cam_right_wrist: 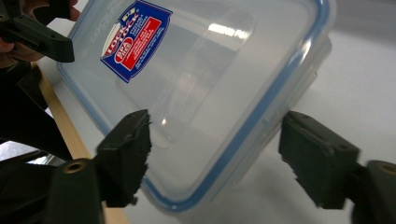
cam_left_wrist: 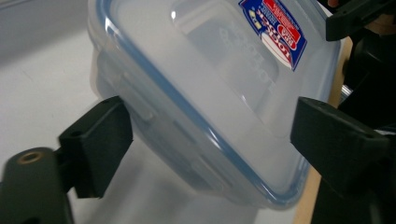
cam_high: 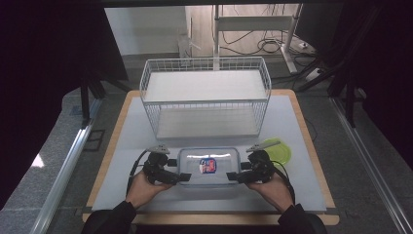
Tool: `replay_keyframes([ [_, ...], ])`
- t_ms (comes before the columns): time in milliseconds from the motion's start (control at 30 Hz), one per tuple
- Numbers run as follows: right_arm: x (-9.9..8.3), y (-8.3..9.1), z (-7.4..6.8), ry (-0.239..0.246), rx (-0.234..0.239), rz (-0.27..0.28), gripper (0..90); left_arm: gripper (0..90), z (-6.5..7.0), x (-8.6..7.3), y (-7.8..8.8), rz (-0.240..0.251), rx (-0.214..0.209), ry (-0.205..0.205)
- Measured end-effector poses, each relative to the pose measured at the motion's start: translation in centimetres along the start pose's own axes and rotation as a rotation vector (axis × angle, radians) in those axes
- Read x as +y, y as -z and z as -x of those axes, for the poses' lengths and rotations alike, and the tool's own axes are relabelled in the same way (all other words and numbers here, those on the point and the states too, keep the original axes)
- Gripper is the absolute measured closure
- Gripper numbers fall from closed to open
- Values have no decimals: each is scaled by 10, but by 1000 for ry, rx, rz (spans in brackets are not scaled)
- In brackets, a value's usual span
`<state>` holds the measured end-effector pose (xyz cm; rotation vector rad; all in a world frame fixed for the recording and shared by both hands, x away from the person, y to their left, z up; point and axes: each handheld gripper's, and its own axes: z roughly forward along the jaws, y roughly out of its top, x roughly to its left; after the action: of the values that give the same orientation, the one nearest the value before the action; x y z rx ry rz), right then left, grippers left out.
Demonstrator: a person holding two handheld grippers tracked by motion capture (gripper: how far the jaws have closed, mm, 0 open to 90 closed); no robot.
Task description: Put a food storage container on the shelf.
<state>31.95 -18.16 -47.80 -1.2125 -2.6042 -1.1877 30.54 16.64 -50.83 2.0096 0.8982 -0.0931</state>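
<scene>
1 white wire mesh basket (cam_high: 204,97), rear of the table, apart. 1 clear rectangular plastic lidded container with blue seal (cam_high: 208,166), front centre, flanked for a 2-handed lift. left gripper (cam_high: 181,177), right gripper (cam_high: 233,176): jaws part-open, straddling its ends, grip uncertain.

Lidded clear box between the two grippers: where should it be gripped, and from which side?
Grip the box at its two short ends, left gripper from the left, right gripper from the right. It lies flat on the table, long side across, lid on; each end's edge already sits between open jaws, one jaw over the lid and one beside the wall, so closing there probably lifts it level.
</scene>
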Motion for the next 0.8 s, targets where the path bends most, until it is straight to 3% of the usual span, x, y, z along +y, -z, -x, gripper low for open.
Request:
replay_keyframes([
  [167, -10, 12, -3, 4, 1, 29, 458, 294, 8, -10, 11, 53, 3, 24],
  [300, -14, 18, -3, 0, 10, 61, 526, 393, 12, -17, 17, 88, 6, 44],
  [500, -10, 13, 7, -22, 56, 80, 438, 416, 10, -20, 18, 101, -10, 50],
  [667, -10, 4, 16, -53, 140, 70, 354, 416, 11, -20, 18, 100, -7, 36],
  [800, -8, 8, 15, -53, 129, 71, 433, 423, 10, -21, 18, 101, -16, 48],
])
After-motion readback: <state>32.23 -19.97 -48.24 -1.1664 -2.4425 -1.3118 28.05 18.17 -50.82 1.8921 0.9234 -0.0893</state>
